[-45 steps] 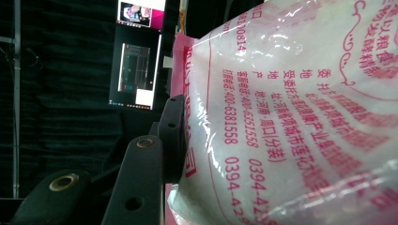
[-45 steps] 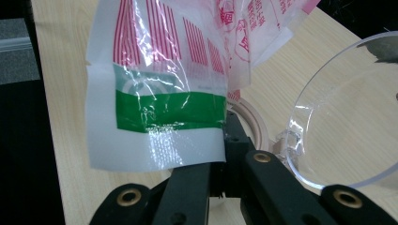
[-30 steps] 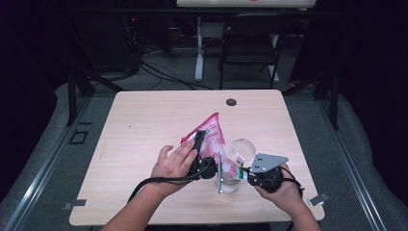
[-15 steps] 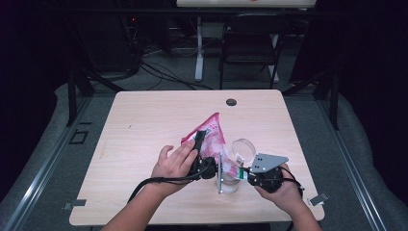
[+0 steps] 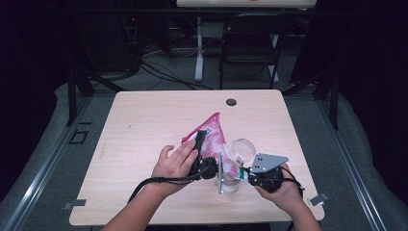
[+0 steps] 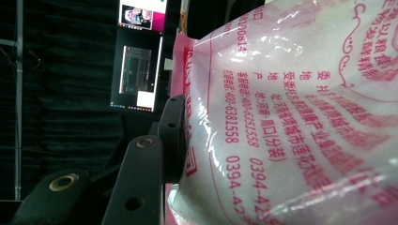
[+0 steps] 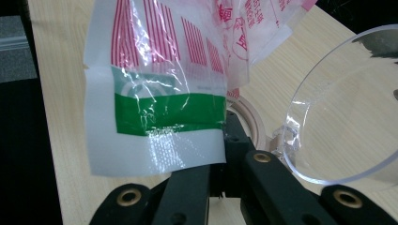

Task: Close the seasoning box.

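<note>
My left gripper (image 5: 202, 144) clamps the pink bag (image 5: 214, 132) across its middle; my right gripper (image 5: 243, 175) pinches its lower corner, jaws pressed together.

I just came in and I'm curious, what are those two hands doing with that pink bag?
A person at the light wooden table holds a pink and white printed plastic bag with two handheld tools. The left gripper clamps the bag's full body. The right gripper pinches its flat sealed edge with the green stripe, jaws shut. A clear round plastic container sits beside the bag. Both hands are holding still.
</note>
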